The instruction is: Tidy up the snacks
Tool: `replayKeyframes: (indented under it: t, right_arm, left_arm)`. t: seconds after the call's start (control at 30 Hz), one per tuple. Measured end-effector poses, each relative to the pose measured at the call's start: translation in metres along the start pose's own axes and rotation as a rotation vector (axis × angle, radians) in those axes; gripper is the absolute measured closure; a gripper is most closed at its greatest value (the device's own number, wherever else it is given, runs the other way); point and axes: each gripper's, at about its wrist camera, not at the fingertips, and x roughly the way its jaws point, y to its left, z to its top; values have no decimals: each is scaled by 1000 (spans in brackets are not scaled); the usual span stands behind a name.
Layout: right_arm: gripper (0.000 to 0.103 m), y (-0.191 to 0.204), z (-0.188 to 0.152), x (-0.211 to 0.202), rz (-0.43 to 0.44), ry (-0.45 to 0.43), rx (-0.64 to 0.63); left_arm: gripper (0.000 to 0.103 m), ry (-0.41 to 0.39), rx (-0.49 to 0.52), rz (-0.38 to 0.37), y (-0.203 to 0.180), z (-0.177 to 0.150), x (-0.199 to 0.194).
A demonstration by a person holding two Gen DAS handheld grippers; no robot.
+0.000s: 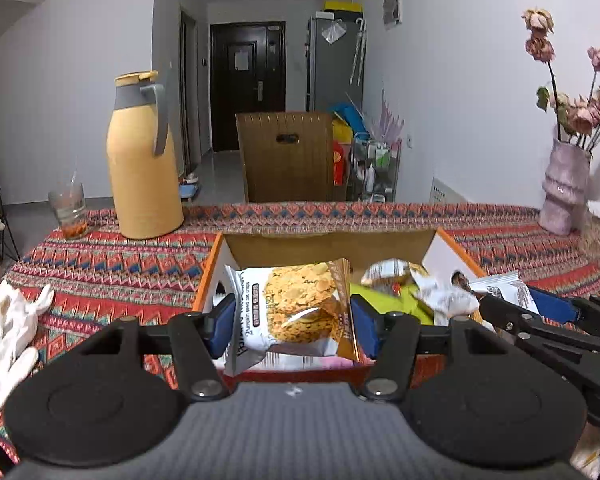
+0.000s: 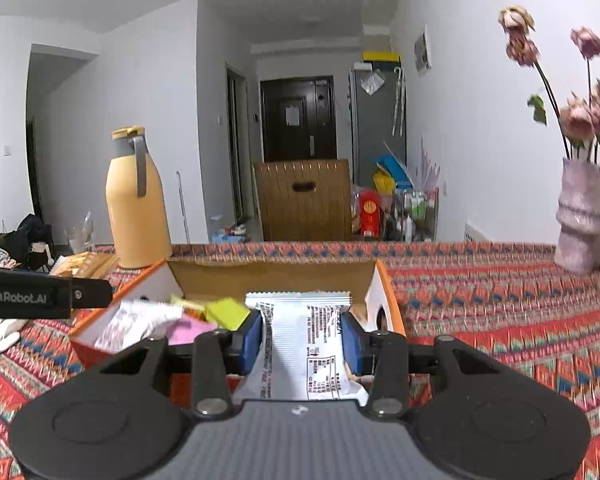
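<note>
An open cardboard box (image 1: 328, 245) with orange edges stands on the patterned tablecloth and holds several snack packets, among them a yellow-green one (image 1: 400, 300). My left gripper (image 1: 294, 324) is shut on an oat cookie packet (image 1: 296, 308) and holds it over the box's near side. My right gripper (image 2: 302, 338) is shut on a white snack packet (image 2: 304, 344), printed back up, over the right part of the same box (image 2: 272, 276). The right gripper also shows at the right in the left wrist view (image 1: 528, 306).
A yellow thermos jug (image 1: 142, 160) and a glass (image 1: 69, 208) stand at the back left. A white glove (image 1: 8, 332) lies at the left. A pink vase of dried flowers (image 1: 564, 188) stands at the back right. A wooden chair (image 1: 288, 156) is behind the table.
</note>
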Motion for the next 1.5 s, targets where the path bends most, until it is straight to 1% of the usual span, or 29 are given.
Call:
replayKeyframes:
  t: [0.2,0.33,0.53,0.6,0.63,0.67,0.7,0.77,0.8,0.83,0.87,0.9,0.93,1.03,1.2,1.33,1.5]
  right_arm:
    - [62,5,19,23,-18,-23,-17]
    - [62,7,24,44,-32,-25,-17]
    - [62,1,15,72,-69,-17,-5]
    - [62,-1,10,79,-70,-2,-5]
    - [62,-1,8,83,-69,9,-5]
    - [61,-1,6,87,-69,20,-5]
    - [59,-1,4,90,-67,30,-7]
    - [49,-1,0,94,-65,49,-11]
    - [37,-1,-2,95,-67,56,-11]
    - [18,-2,-2,96,-72,60,-9]
    - [10,-3,-2,95,-81,59,-4]
    - [2,-4,-2,94,-94,50,3]
    - [0,-5,-1,92,-103,42,10]
    - [0,-9,4,88,-114,35,30]
    - [0,-8,12,67,-131,15,32]
    - [0,-8,14,37,-108,-1,29]
    - [0,-6,2,-2,-75,9,16]
  left_arm:
    - [43,0,-40,12,3,16,25]
    - [43,1,-76,23,7,21,49]
    - [43,-2,-96,44,12,10,76]
    - [43,10,-100,44,14,5,85]
    - [41,18,-101,40,15,3,88]
    - [36,23,-102,33,16,2,91]
    - [26,26,-105,35,17,1,92]
    - [18,17,-102,30,17,-1,91]
    - [9,14,-102,26,18,-1,90]
    - [3,10,-107,27,18,-1,88]
    - [0,-3,-114,35,19,0,85]
    - [0,-13,-120,46,20,0,82]
    - [0,-12,-125,49,21,1,79]
    - [0,-18,-139,50,23,5,72]
    - [0,-45,-114,59,22,10,48]
    - [0,-55,-100,50,25,4,22]
    - [0,-54,-80,22,31,-13,-11]
